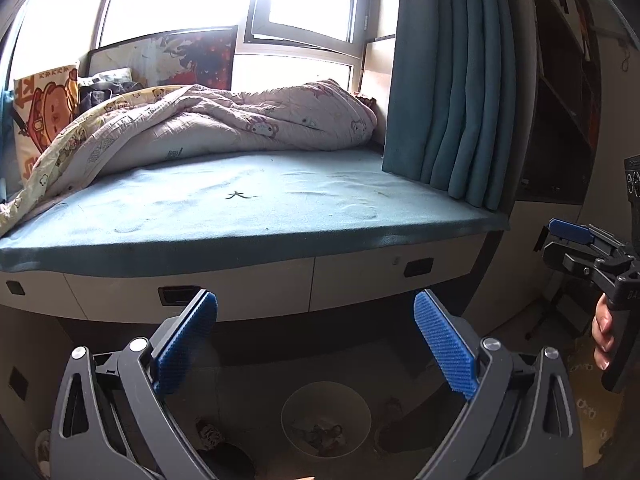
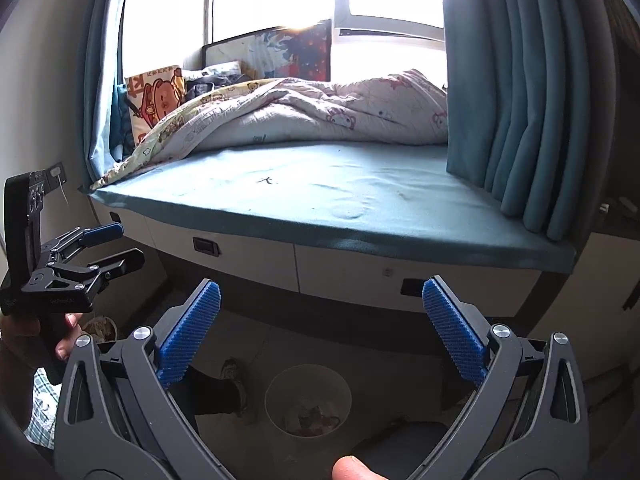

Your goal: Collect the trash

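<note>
A translucent round trash bin (image 1: 294, 402) (image 2: 279, 390) stands on the floor below the bed, with crumpled trash (image 1: 320, 432) (image 2: 314, 418) at its bottom. My left gripper (image 1: 316, 300) hangs open above the bin with nothing between its blue pads. My right gripper (image 2: 320, 286) is open too and empty, also over the bin. Each gripper shows in the other's view: the right gripper (image 1: 551, 240) at the right edge, the left gripper (image 2: 127, 246) at the left edge. A small dark mark (image 1: 240, 196) (image 2: 266, 180) lies on the teal mattress (image 1: 300, 216) (image 2: 360, 200).
A rumpled quilt (image 1: 240, 120) and a cartoon pillow (image 1: 44, 100) lie at the back of the bed under the window. Teal curtains (image 1: 452, 80) hang on the right. Drawers (image 1: 360, 276) run under the bed. Shoes (image 2: 236, 376) and a small bowl (image 2: 100, 328) sit on the floor.
</note>
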Tool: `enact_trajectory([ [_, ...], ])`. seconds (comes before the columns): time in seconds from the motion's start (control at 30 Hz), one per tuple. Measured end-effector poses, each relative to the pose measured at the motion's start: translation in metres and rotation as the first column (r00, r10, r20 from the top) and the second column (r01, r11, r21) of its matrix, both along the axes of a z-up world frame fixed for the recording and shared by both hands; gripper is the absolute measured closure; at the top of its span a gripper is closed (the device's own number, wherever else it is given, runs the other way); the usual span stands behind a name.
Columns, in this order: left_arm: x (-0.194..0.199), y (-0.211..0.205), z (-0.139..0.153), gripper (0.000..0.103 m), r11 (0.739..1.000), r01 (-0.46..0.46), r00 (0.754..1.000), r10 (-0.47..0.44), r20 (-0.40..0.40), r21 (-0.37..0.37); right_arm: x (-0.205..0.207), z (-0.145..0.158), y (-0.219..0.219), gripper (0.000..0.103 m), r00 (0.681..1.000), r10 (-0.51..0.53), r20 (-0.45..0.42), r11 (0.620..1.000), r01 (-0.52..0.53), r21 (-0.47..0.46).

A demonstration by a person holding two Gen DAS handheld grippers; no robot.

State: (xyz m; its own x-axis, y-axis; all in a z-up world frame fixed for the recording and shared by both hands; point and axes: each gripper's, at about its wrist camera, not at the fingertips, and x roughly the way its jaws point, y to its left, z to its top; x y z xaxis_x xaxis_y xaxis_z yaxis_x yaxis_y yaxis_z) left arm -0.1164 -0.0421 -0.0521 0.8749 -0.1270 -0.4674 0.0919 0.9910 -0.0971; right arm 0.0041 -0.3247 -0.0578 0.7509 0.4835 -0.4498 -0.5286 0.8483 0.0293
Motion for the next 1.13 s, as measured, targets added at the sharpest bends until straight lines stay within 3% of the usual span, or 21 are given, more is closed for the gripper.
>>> enact_trajectory([
  [0.77, 0.004, -0.012, -0.013, 0.006, 0.996, -0.069, 0.997, 0.07, -0.022, 0.051, 0.004, -0.017, 0.004, 0.005, 0.999, 0.021, -0.033, 1.0, -0.021, -0.006],
  [1.13, 0.01, -0.018, -0.017, 0.006, 0.998, -0.026, 0.997, 0.03, -0.07, 0.059, 0.005, -0.019, 0.006, 0.005, 0.999, 0.026, -0.035, 1.0, -0.026, -0.007],
])
